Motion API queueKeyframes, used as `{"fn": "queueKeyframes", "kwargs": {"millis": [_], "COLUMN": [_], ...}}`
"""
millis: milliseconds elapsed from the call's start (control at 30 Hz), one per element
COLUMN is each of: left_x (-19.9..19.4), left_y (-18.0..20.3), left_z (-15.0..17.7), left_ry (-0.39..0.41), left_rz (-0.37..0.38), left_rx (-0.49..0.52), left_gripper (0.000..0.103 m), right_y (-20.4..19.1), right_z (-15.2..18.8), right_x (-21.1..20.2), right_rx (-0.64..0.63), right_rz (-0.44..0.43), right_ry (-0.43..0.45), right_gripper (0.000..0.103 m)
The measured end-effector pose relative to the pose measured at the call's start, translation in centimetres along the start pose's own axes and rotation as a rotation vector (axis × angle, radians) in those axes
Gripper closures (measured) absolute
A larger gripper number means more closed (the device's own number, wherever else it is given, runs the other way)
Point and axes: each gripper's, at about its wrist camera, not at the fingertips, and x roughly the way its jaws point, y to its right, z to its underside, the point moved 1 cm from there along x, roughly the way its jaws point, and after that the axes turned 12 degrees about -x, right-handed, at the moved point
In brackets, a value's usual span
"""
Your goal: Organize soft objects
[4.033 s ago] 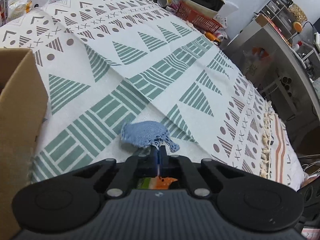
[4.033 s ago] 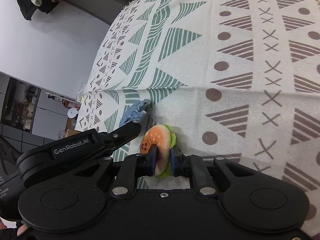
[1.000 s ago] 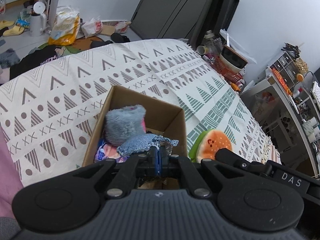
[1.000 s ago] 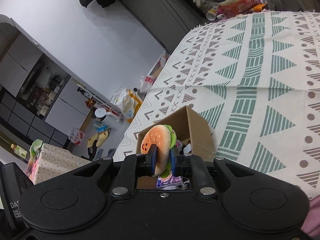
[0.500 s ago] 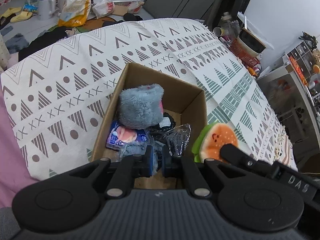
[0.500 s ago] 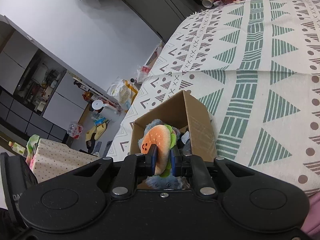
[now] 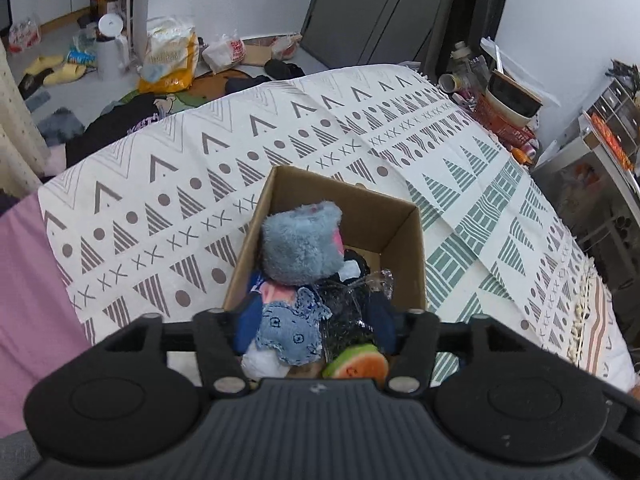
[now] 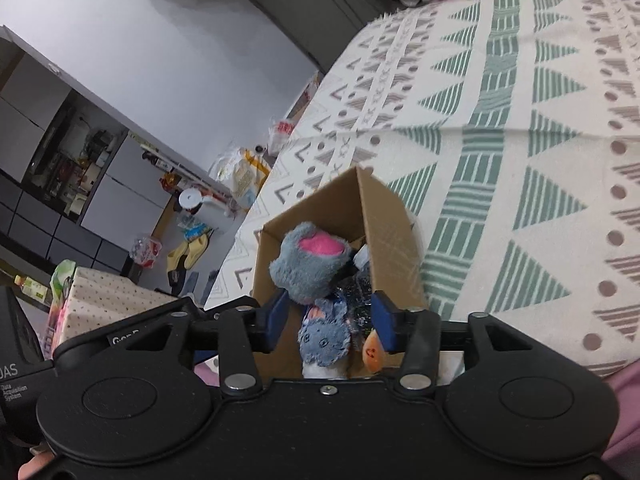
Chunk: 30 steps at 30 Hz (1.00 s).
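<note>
I am holding both grippers over the cardboard box (image 7: pixel 404 236) on the patterned blanket (image 7: pixel 168 200). My left gripper (image 7: pixel 314 326) is standing with its jaws spread wide, pinching nothing; my right gripper (image 8: pixel 330 320) is doing the same. The denim toy (image 7: pixel 290 332) is lying in the box between the left fingers, and the burger plush (image 7: pixel 356 365) is sitting low beside it, half cut off by the gripper body. The grey fluffy plush (image 7: pixel 300 246) is covering much of what lies under it; the crinkled dark plastic (image 7: pixel 348 304) beside it is hard to make out. Only the right view is showing that plush's pink patch fully, and the denim toy's stitched face.
</note>
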Motion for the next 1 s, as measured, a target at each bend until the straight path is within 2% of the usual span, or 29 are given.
{"fn": "queueKeyframes", "kwargs": {"millis": [100, 333, 533, 667, 800, 1000], "left_x": [-0.5, -2.0, -3.7, -5.0, -6.3, -8.2], "left_y": [0.7, 2.7, 4.0, 4.8, 5.5, 6.4], "left_z": [0.3, 1.5, 2.4, 3.0, 3.7, 4.9], "left_ry": [0.0, 0.0, 0.02, 0.031, 0.045, 0.074], "left_rz": [0.007, 0.013, 0.012, 0.02, 0.025, 0.035], "left_rx": [0.013, 0.06, 0.087, 0.099, 0.113, 0.15], "left_gripper": [0.033, 0.029, 0.022, 0.016, 0.012, 0.005], "right_y": [0.6, 1.5, 1.7, 2.2, 2.7, 3.1], "right_z": [-0.1, -0.5, -0.8, -0.8, -0.7, -0.2], "right_x": [-1.2, -3.9, -6.5, -8.3, -10.1, -12.3], "right_rx": [0.009, -0.008, -0.035, -0.04, -0.043, -0.059], "right_rz": [0.006, 0.04, 0.061, 0.082, 0.101, 0.154], "right_ry": [0.016, 0.05, 0.087, 0.111, 0.136, 0.157], "right_gripper": [0.051, 0.038, 0.023, 0.019, 0.009, 0.004]}}
